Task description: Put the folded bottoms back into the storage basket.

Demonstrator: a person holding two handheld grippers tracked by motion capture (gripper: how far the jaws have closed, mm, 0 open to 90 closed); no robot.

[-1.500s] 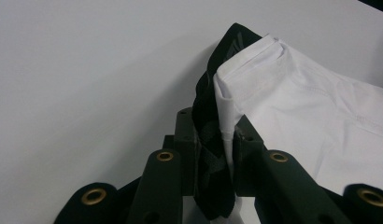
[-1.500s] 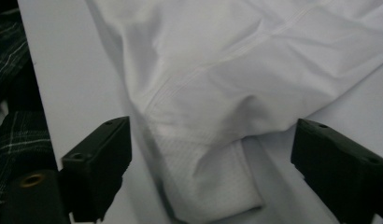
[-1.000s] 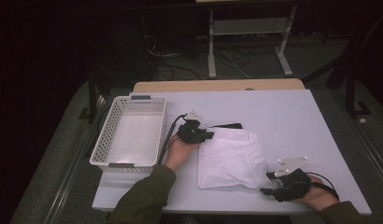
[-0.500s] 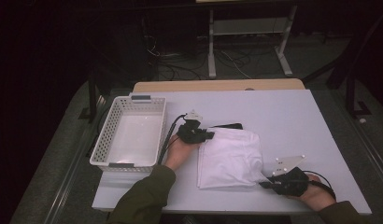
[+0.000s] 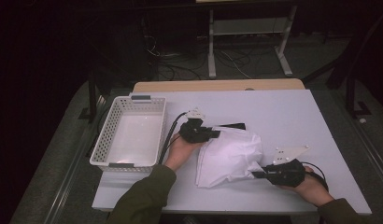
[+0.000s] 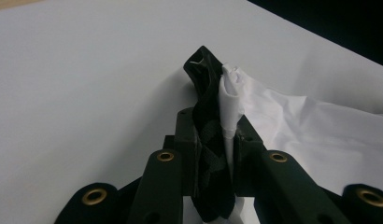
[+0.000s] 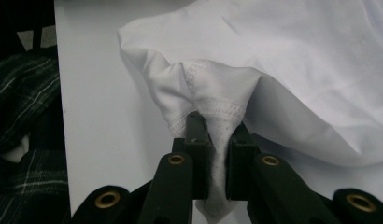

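- On the bench [image 5: 292, 116], between our hands, lies the white garment [image 5: 229, 156].
- Left tongs [image 5: 213, 134] pinch its far-left corner, seemingly with a dark strip [image 6: 206, 121].
- Right tongs [image 5: 255, 175] have just closed on the near-right hem.

Plenty of open tabletop [image 5: 283, 112] was left along the far edge and toward the far right corner, nothing in the way there. The white basket [image 5: 129, 137] blocked the left edge almost front to back. The crumpled white garment [image 5: 229, 156] took up the middle toward the near edge, leaving just a narrow bare strip between it and the basket.
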